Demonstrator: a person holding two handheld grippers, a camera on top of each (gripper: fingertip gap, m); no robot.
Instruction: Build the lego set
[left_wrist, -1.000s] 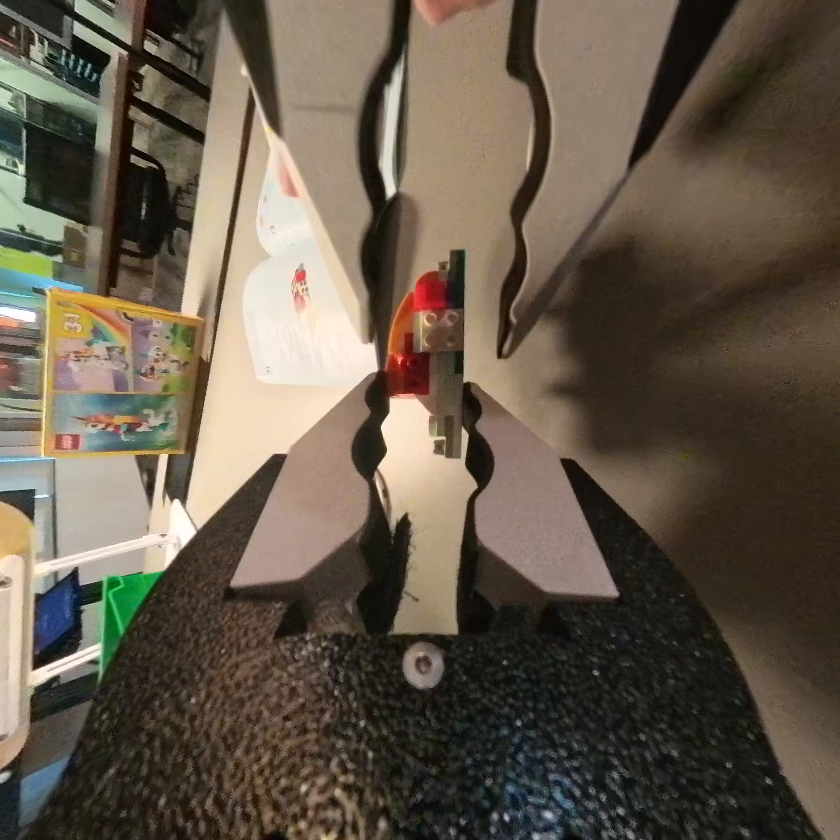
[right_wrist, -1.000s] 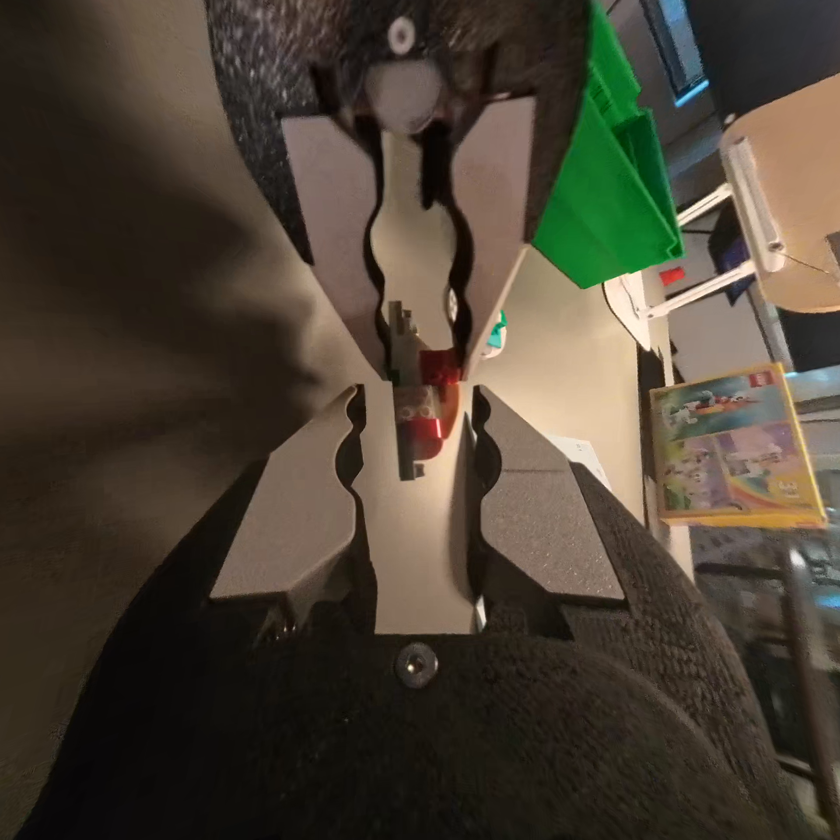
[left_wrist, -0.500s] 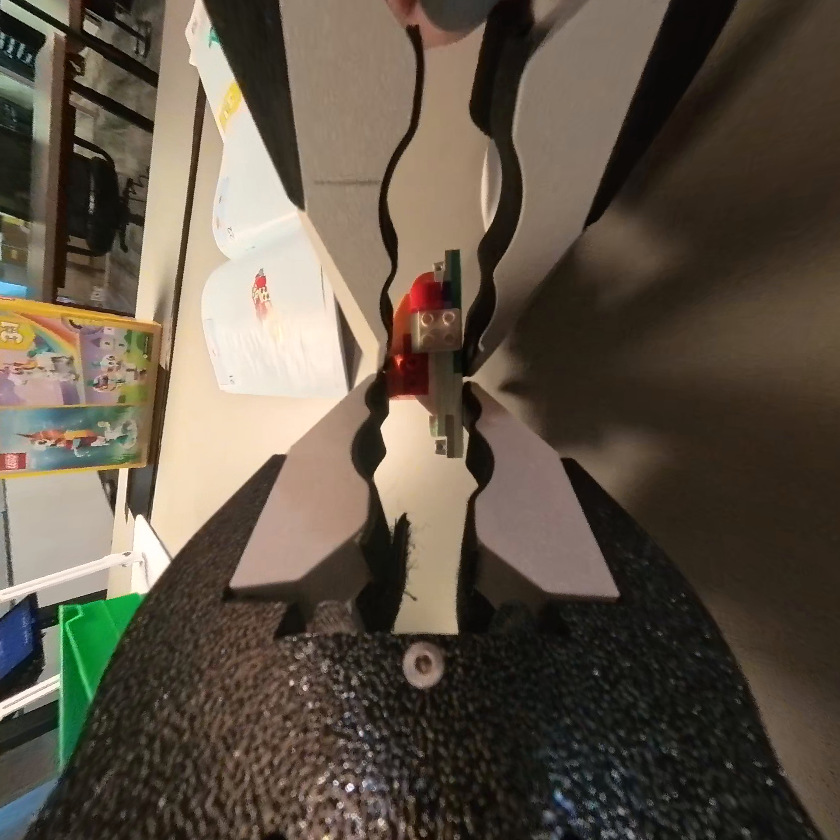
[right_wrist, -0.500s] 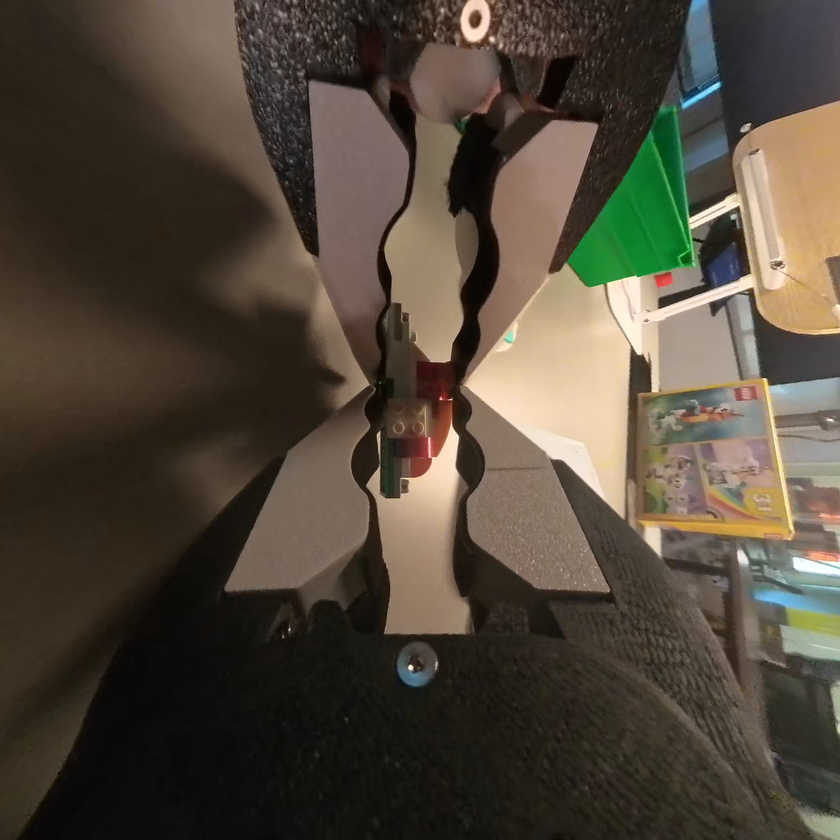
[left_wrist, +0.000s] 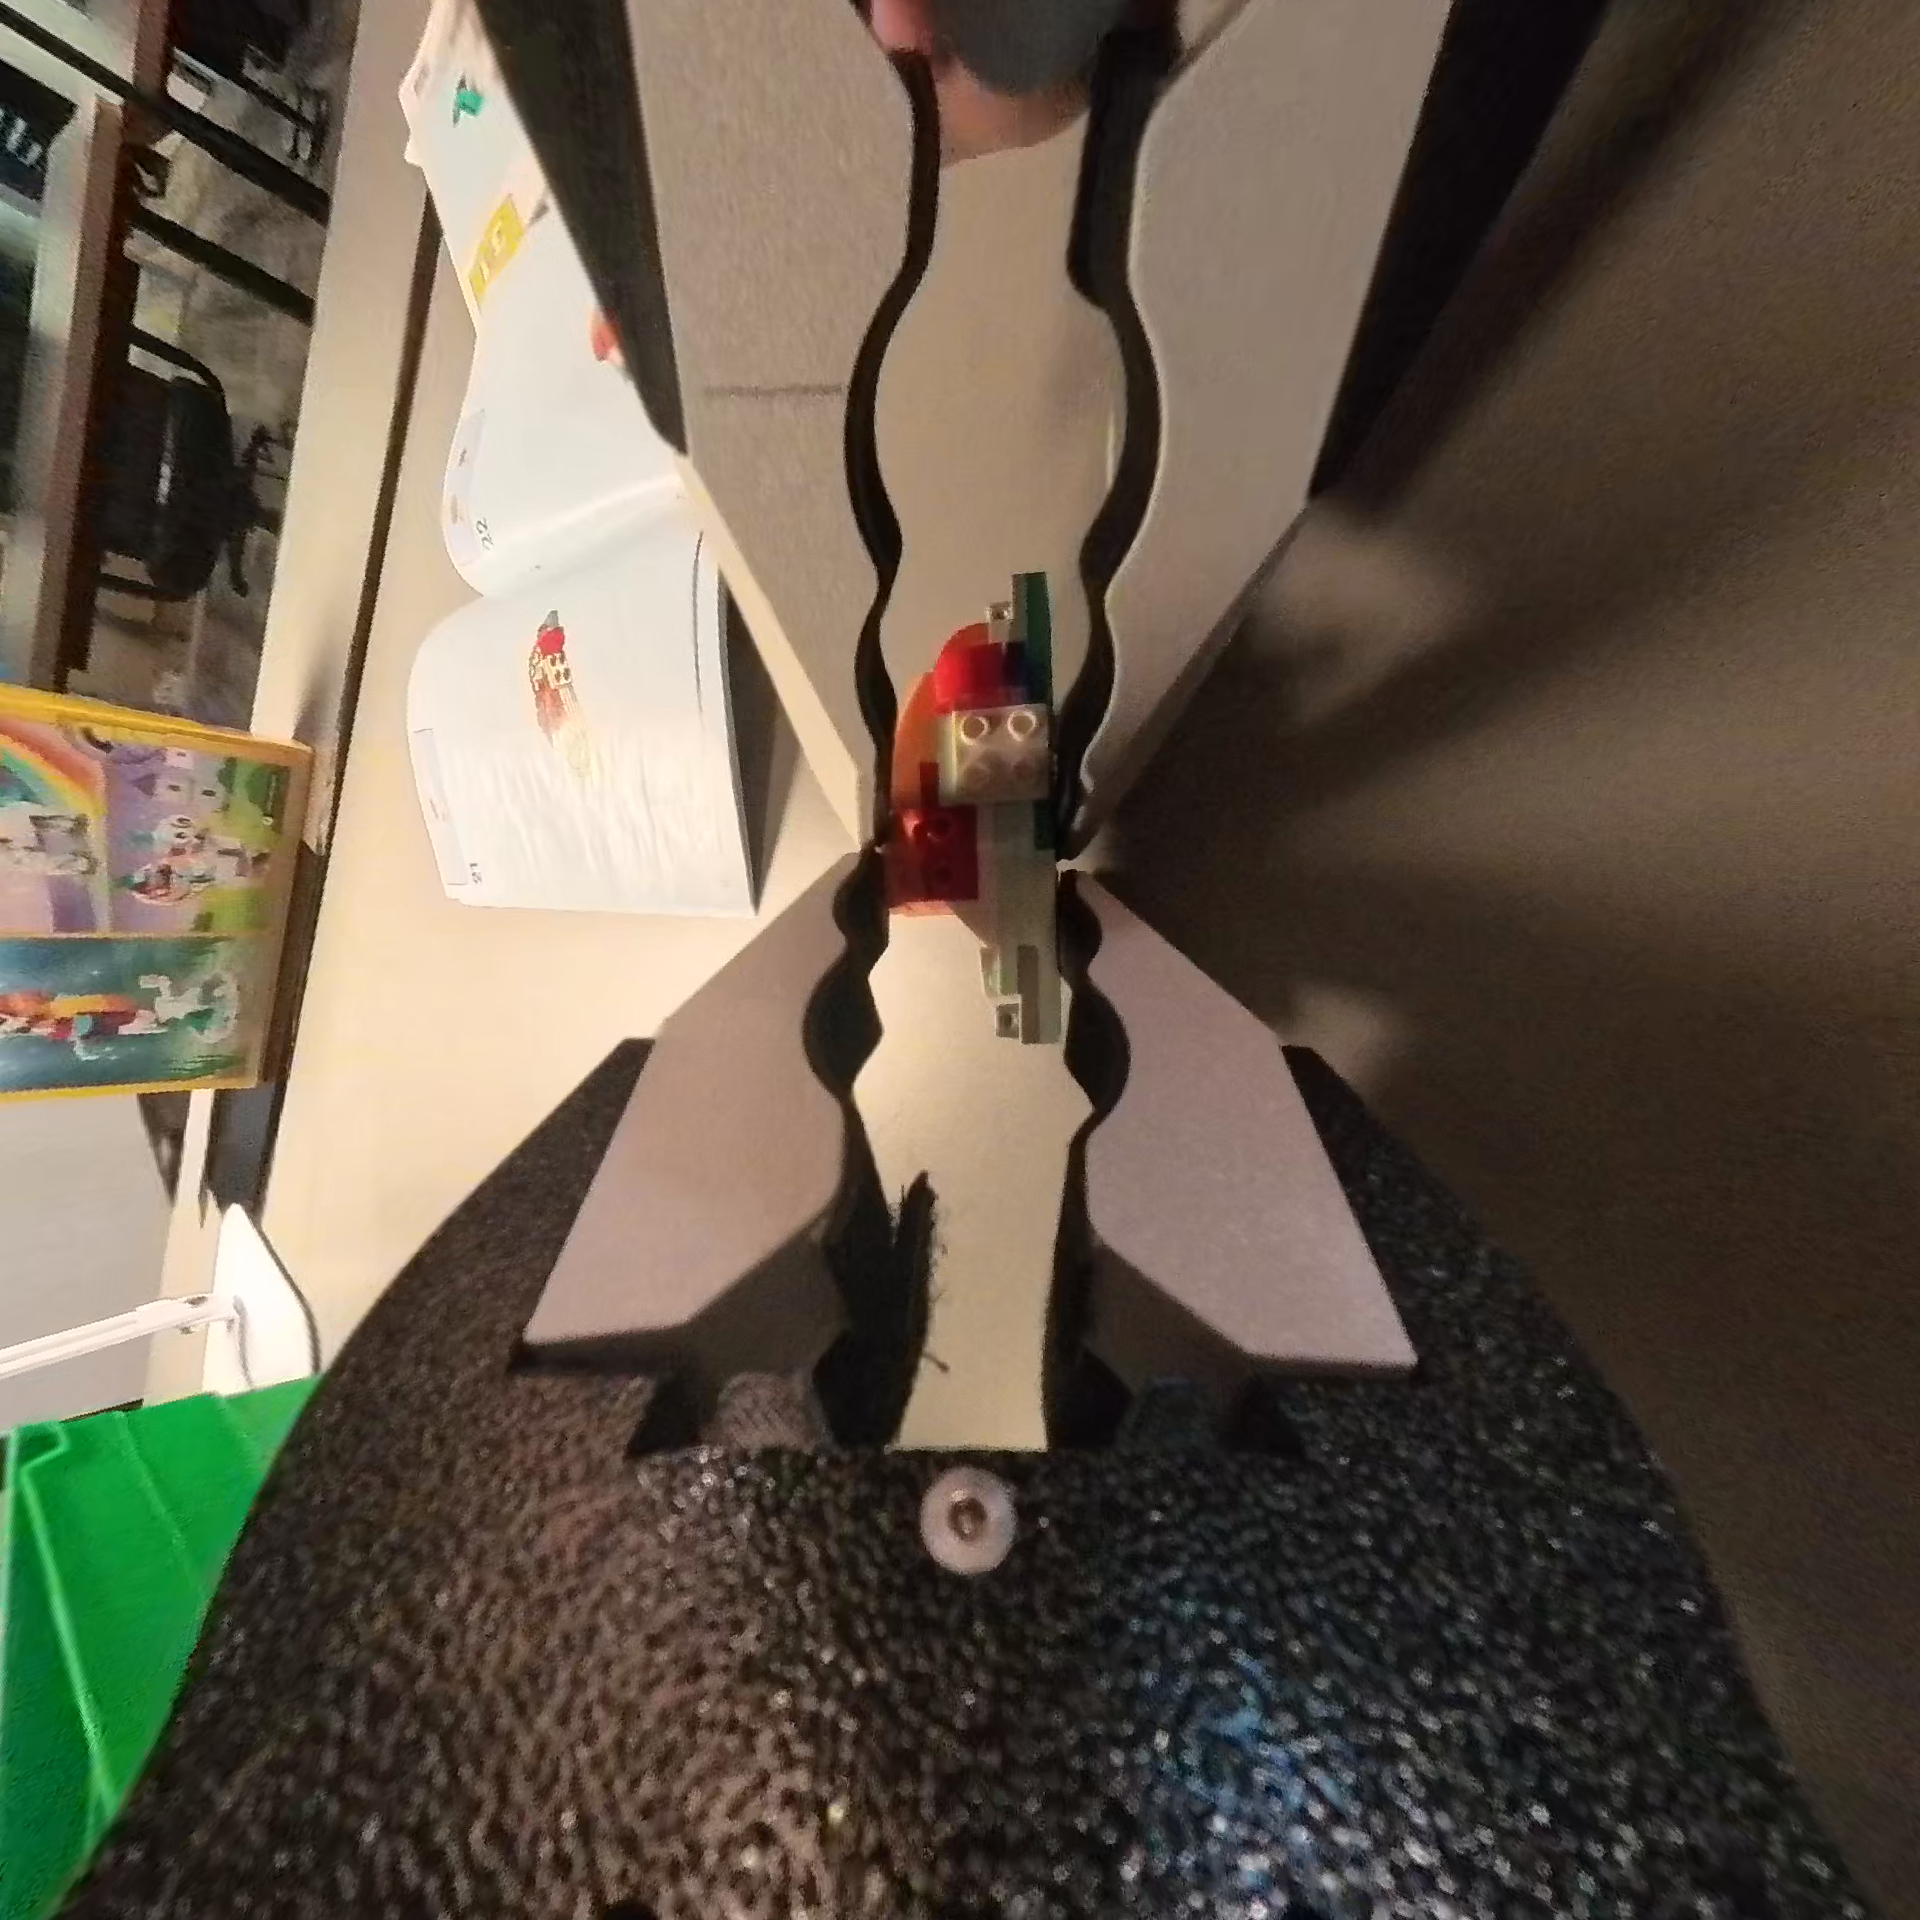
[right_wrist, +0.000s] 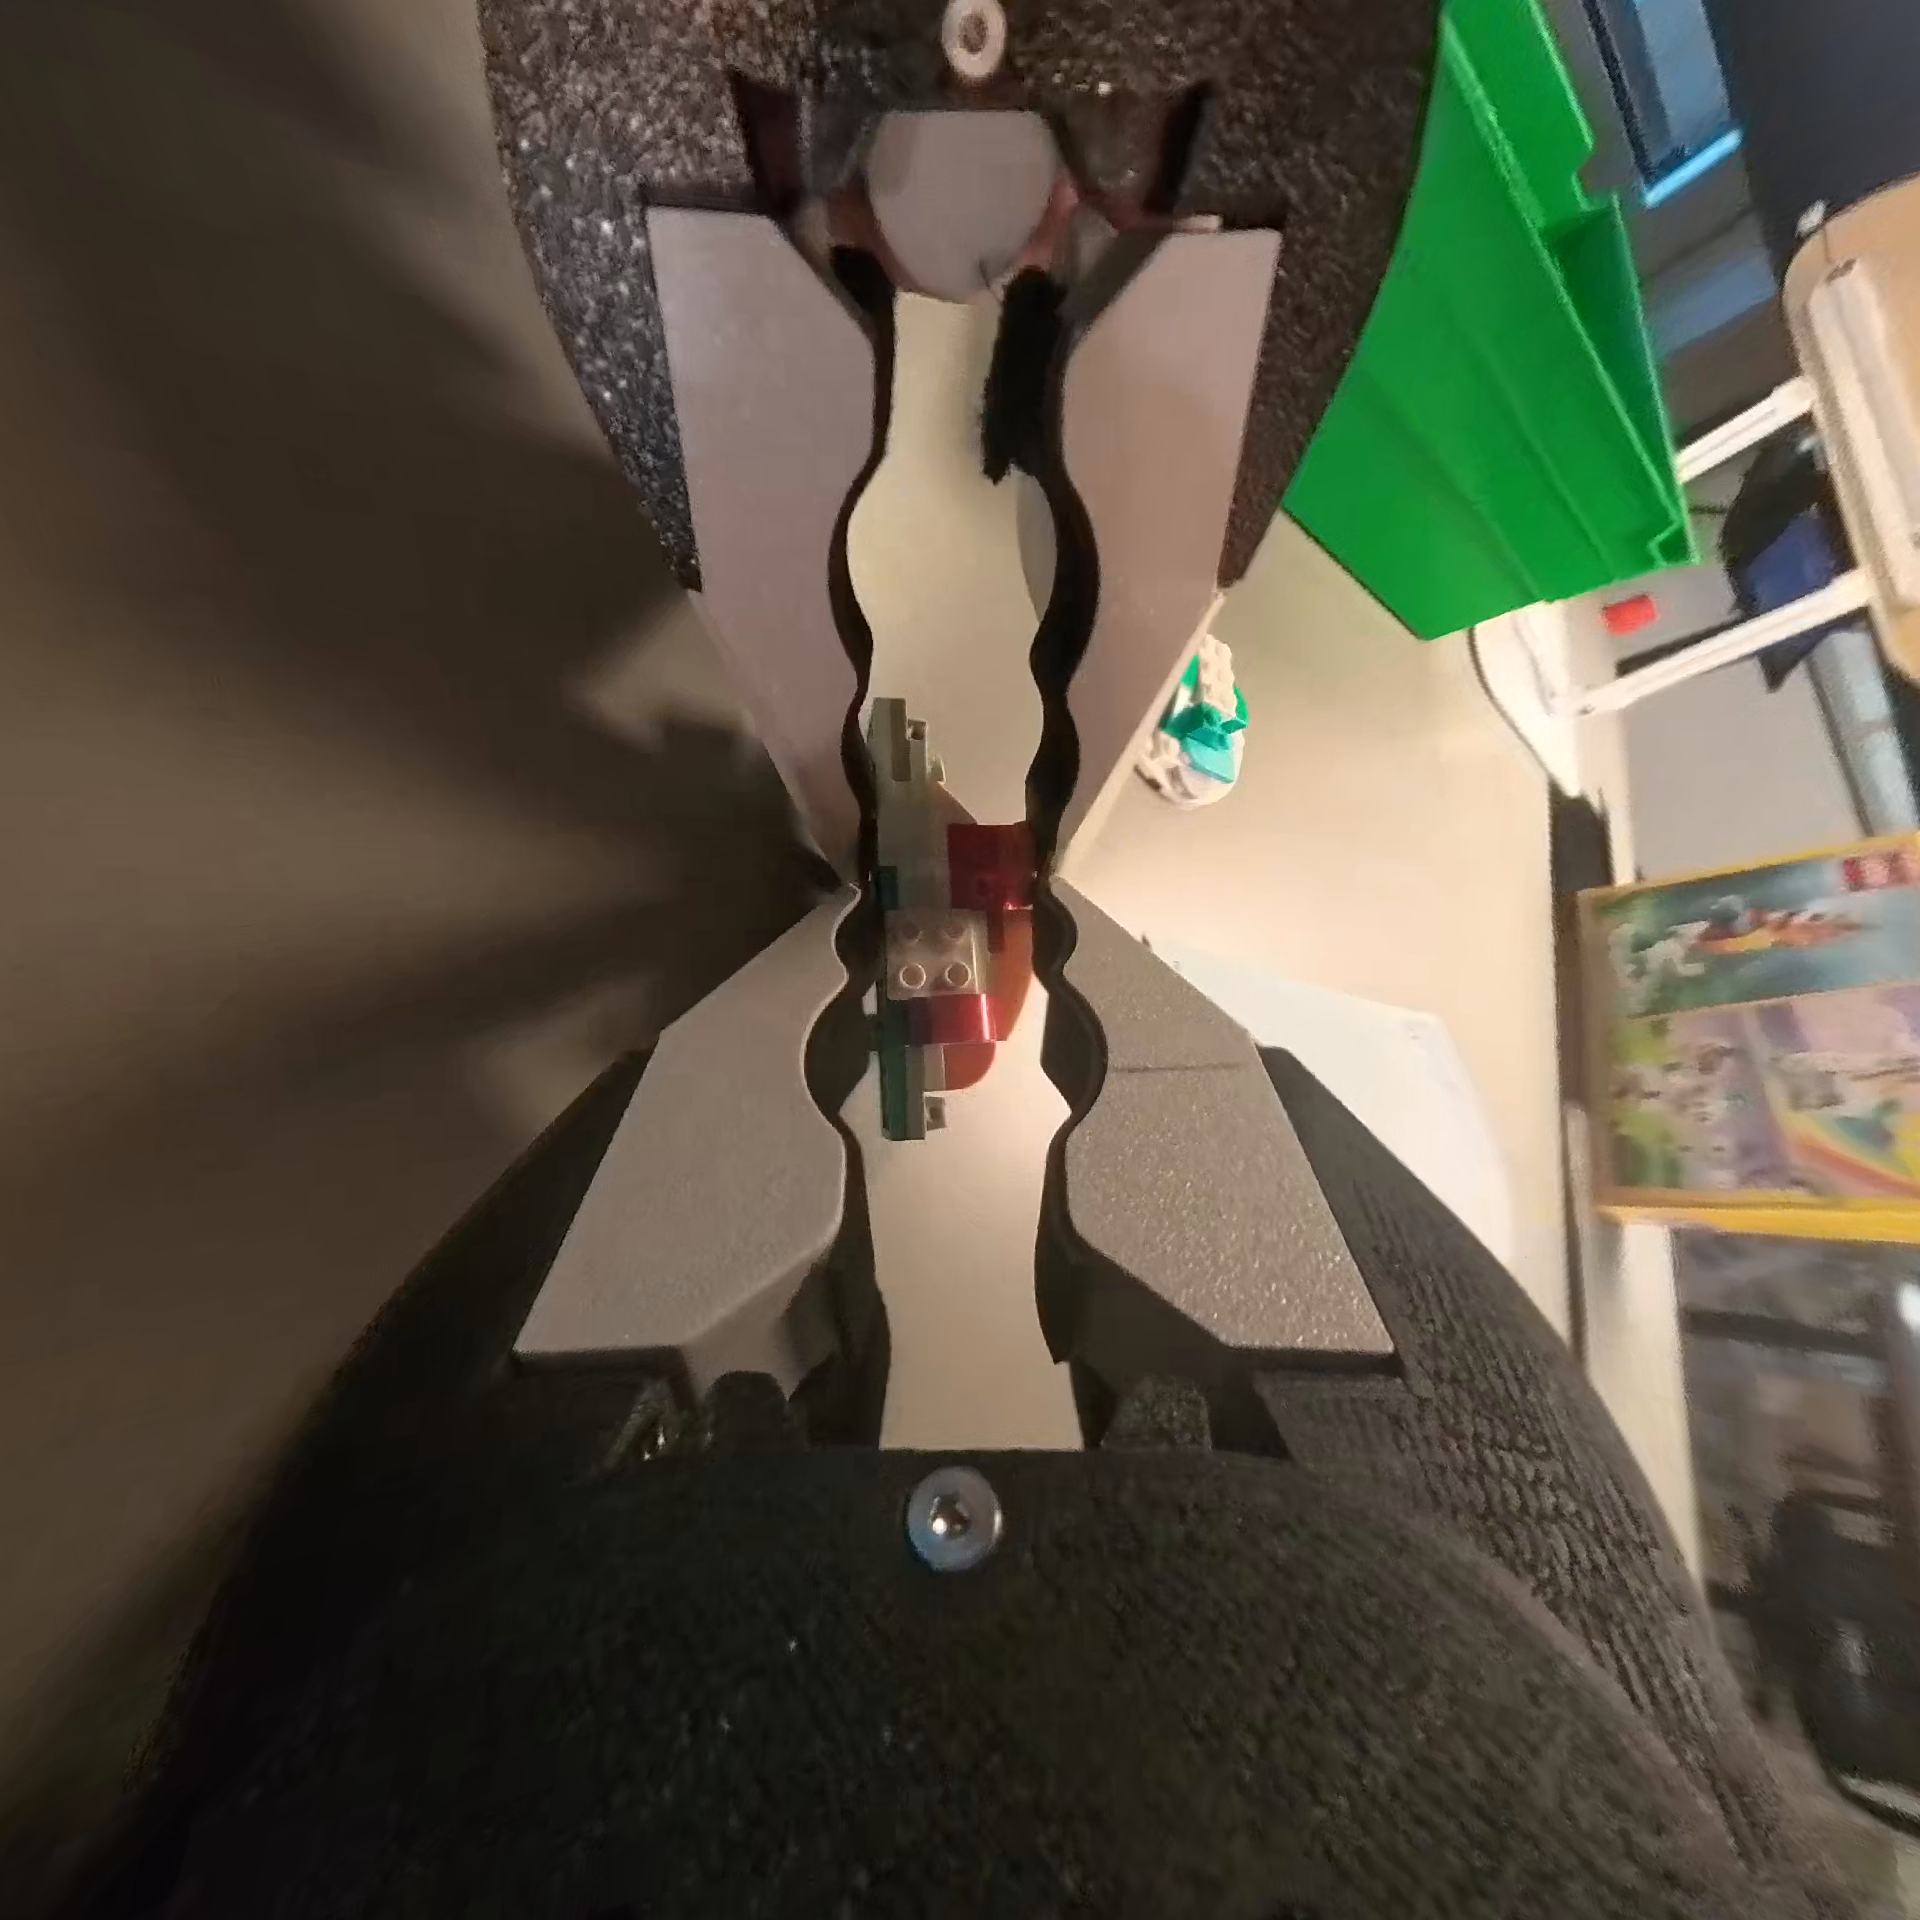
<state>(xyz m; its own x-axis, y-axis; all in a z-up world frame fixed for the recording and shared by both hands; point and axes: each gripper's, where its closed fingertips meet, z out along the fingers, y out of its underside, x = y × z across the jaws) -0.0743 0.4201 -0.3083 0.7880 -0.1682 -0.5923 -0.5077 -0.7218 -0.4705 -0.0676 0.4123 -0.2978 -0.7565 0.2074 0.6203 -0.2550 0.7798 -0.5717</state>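
Each camera is sitting close behind its own tongs, looking along them. The left tongs and right tongs are pointing tip to tip, both views sharing the brick model between them.

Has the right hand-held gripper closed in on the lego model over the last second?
Yes. The right hand-held gripper has advanced: its tips, short of the lego model before, now flank it and meet the left hand-held gripper.
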